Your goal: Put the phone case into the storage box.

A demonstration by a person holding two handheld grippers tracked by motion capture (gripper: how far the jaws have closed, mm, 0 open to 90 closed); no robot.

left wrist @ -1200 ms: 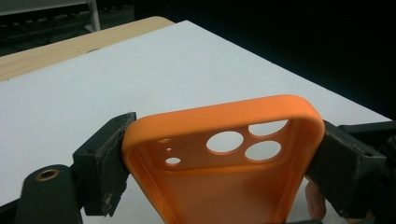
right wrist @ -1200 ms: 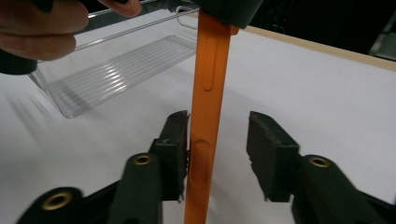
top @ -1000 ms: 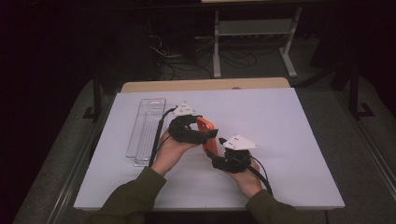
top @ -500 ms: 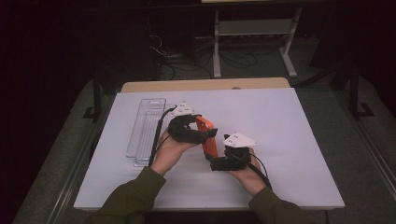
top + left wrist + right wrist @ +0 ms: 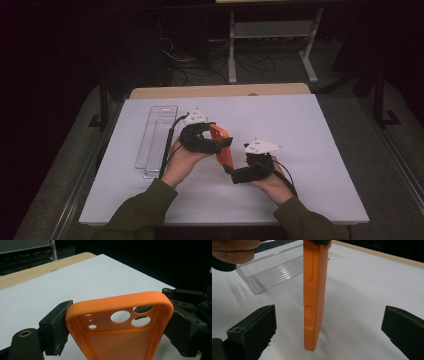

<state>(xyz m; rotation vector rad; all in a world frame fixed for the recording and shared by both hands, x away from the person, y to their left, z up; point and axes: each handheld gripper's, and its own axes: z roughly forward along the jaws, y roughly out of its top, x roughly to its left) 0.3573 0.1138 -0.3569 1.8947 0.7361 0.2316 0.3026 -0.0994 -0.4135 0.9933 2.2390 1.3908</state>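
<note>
An orange phone case (image 5: 223,146) hangs above the white table, and my left gripper (image 5: 220,145) is shut on it across its width near the camera holes (image 5: 120,316). Both black pads (image 5: 58,327) press on its two long edges in the left gripper view. My right gripper (image 5: 234,175) sits just right of and below the case, open; its jaws have just been opening. In the right gripper view the case (image 5: 314,290) stands edge-on between the two wide-apart pads (image 5: 259,325), and neither pad touches it.
A clear plastic tray (image 5: 156,140) lies at the left of the white table top (image 5: 300,135), close to my left hand. A wooden strip (image 5: 220,90) borders the table's far edge. Behind it the floor is dark, with cables and a metal stand (image 5: 270,30).
The right gripper's jaws have spread away from the orange case and it has drawn back slightly toward the person. The left gripper keeps holding the case in the same place.
</note>
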